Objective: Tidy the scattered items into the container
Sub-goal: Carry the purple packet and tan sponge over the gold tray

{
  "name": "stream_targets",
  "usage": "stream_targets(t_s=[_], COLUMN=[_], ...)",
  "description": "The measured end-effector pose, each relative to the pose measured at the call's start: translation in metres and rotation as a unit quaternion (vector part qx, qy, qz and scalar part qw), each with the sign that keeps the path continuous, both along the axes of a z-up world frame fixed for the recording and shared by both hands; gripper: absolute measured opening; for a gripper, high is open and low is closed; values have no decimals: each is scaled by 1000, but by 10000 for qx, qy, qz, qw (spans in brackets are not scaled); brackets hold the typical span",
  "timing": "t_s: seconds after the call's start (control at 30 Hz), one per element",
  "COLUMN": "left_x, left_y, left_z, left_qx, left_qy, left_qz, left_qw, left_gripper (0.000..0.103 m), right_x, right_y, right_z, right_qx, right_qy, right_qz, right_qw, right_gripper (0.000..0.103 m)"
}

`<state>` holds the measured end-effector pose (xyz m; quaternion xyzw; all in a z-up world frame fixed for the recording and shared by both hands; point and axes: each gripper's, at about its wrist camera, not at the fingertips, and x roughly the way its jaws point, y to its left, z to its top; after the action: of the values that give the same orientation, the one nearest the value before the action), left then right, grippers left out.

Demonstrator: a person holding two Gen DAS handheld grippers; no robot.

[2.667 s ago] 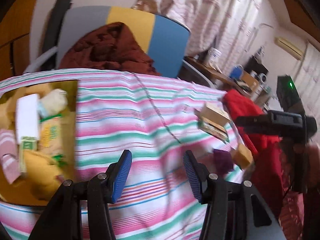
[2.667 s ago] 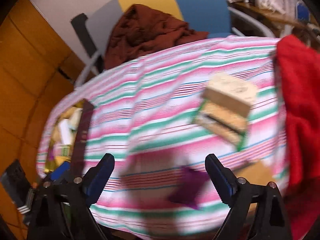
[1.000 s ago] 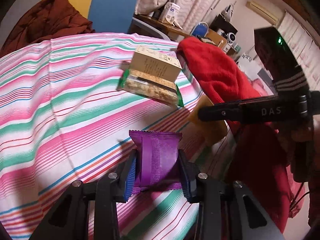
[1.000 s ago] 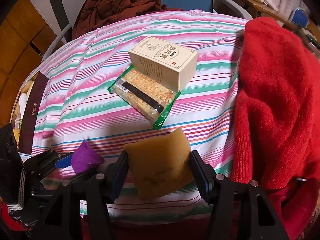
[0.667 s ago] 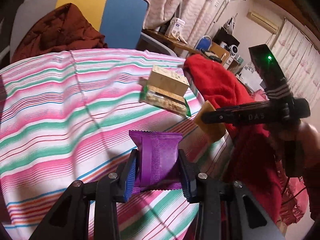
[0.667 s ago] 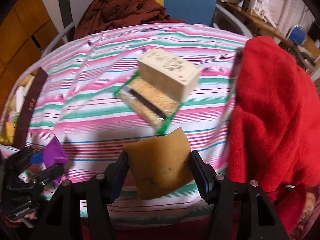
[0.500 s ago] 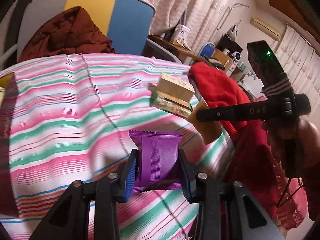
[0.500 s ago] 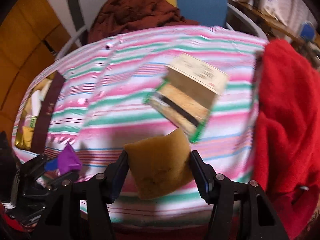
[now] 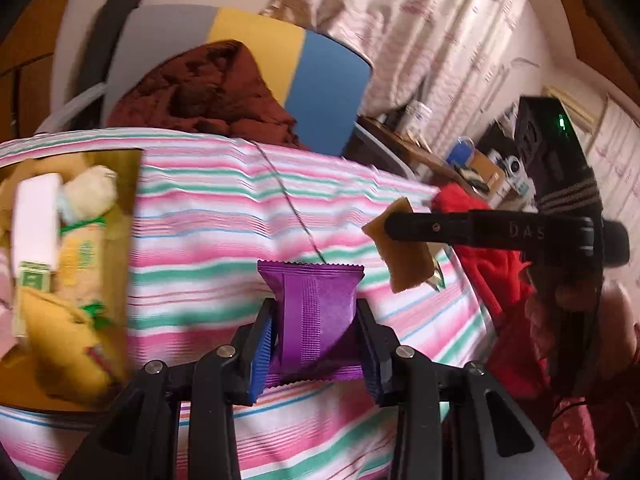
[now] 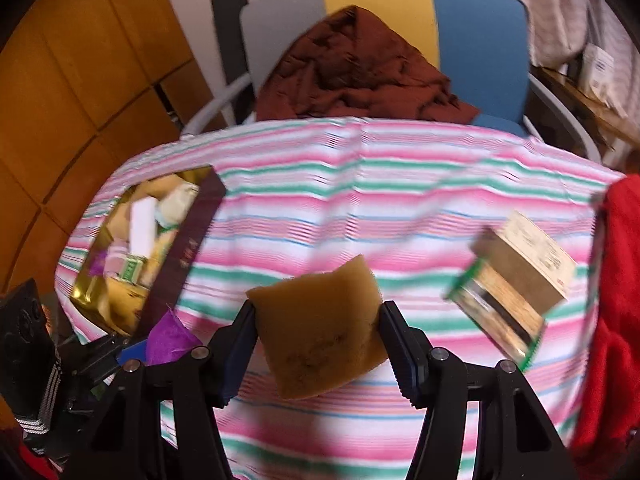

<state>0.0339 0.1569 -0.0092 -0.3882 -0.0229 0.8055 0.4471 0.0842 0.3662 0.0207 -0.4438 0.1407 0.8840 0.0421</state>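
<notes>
Snack packets are clamped in both claws: the left gripper (image 9: 316, 344) pinches a purple packet (image 9: 316, 316), the right gripper (image 10: 316, 350) a tan packet (image 10: 320, 324). Both hang above the striped tablecloth (image 10: 380, 184), with the gold-lined box (image 10: 100, 300) at its left edge.

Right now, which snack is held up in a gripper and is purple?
The purple packet, pinched in the left gripper. The right gripper holds a tan packet, and the cracker pack lies on the table.

Glossy crinkled purple foil wrapper (image 9: 316, 316); matt, porous brown sponge (image 10: 320, 328); striped woven cloth (image 10: 400, 184); shiny gold-lined box (image 10: 200, 236); matt black plastic fingers (image 10: 236, 344) with ribbed blue pads; fluffy red towel (image 10: 616, 300).
</notes>
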Motion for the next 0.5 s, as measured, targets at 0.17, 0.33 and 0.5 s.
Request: stream_targets(t_s=[0.17, 0.33, 0.5], left_x=[-16, -34, -53], left_y=[-37, -76, -122], left_z=[13, 20, 17], left_qx=[179, 258, 216], left_qy=[87, 168, 126], left_qz=[440, 921, 1459], left_qw=[9988, 9953, 9890], left_gripper=[37, 37, 37], right_x=[-23, -46, -62], right_y=[-25, -61, -99], right_z=[5, 7, 7], right_qx=[-180, -387, -538], right_qy=[202, 331, 368], right_qz=[243, 572, 944], right_qw=[9993, 9971, 9934], right_gripper=[61, 61, 61])
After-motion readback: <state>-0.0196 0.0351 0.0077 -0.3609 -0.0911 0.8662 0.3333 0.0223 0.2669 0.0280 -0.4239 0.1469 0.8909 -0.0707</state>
